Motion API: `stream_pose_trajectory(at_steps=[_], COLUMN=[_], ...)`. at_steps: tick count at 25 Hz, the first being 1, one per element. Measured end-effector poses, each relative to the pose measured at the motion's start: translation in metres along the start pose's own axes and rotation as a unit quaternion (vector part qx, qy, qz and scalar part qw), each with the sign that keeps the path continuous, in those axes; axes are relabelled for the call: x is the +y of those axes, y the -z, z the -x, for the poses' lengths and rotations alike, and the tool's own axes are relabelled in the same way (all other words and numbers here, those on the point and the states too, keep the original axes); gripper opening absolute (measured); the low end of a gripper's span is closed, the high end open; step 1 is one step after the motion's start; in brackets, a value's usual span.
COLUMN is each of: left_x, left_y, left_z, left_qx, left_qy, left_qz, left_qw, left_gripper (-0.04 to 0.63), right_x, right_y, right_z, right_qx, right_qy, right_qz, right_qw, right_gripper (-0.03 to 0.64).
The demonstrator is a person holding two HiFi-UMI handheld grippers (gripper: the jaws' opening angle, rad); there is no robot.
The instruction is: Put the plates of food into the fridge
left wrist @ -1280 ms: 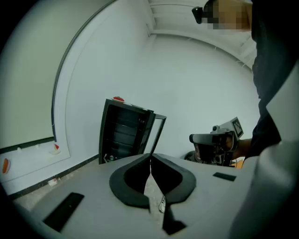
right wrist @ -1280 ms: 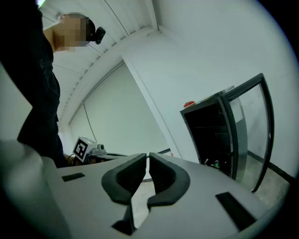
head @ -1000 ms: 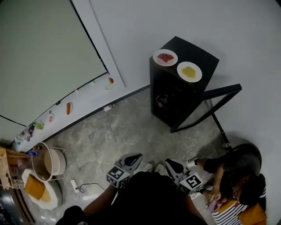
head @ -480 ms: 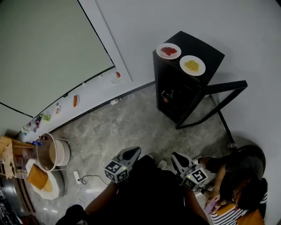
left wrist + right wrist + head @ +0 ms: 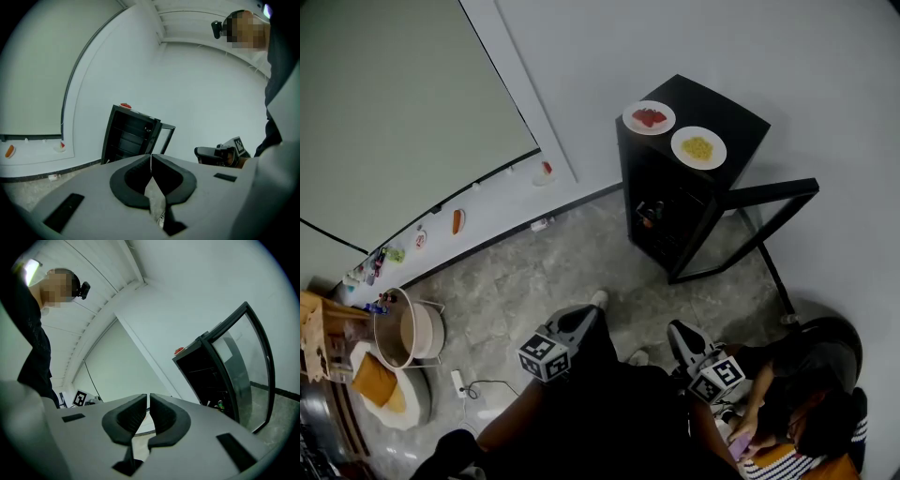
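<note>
A black fridge (image 5: 675, 202) stands against the wall with its glass door (image 5: 759, 220) swung open. On its top sit two white plates, one with red food (image 5: 649, 117) and one with yellow food (image 5: 698, 147). My left gripper (image 5: 584, 316) and right gripper (image 5: 675, 330) are low by my body, far from the fridge, both pointing toward it. Each is shut with nothing between its jaws. The left gripper view shows the left gripper (image 5: 151, 157), the fridge (image 5: 129, 136) and the red-food plate (image 5: 125, 105). The right gripper view shows the right gripper (image 5: 148, 400) and the open door (image 5: 246, 366).
A person sits on the floor at the lower right (image 5: 806, 375), close to my right gripper. A round pot on a stand (image 5: 408, 333) and an orange cushion (image 5: 375, 398) are at the left. A power strip with cable (image 5: 459, 382) lies on the stone floor. Small items line the window ledge (image 5: 455, 220).
Both grippers stay shut and empty. A foot has stepped forward toward the fridge, and the head view has shifted slightly.
</note>
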State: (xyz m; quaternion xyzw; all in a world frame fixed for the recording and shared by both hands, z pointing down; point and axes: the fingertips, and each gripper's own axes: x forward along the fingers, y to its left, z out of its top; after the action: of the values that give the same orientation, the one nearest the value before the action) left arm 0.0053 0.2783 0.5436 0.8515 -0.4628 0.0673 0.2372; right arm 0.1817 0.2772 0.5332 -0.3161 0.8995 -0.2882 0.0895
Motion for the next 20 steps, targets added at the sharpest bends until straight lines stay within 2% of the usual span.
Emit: stream_pose_trajectory(at_steps=[8,15,20], left_x=[0.011,0.065,0.100], left_y=[-0.024,-0.057,-0.093], left_z=[-0.039,-0.081,-0.115], left_qx=[0.008,-0.001,0.001], left_qy=[0.029,0.051,0.080], left_qz=[-0.029,0.002,0.003], left_qw=[0.9991,0.9987,0.9968], left_gripper=[0.028,0.028,0.028], right_x=[-0.023,-0.050,-0.065], right_y=[-0.020,-0.036,-0.059], right_z=[-0.027,-0.079,-0.124], right_qx=[-0.016,-0.014,-0.015], right_qy=[0.017,0.053,0.071], right_qz=[-0.017,-0.026,-0.031], right_qw=[1.000,0.998,0.997], right_gripper=[0.037,0.037,0.037])
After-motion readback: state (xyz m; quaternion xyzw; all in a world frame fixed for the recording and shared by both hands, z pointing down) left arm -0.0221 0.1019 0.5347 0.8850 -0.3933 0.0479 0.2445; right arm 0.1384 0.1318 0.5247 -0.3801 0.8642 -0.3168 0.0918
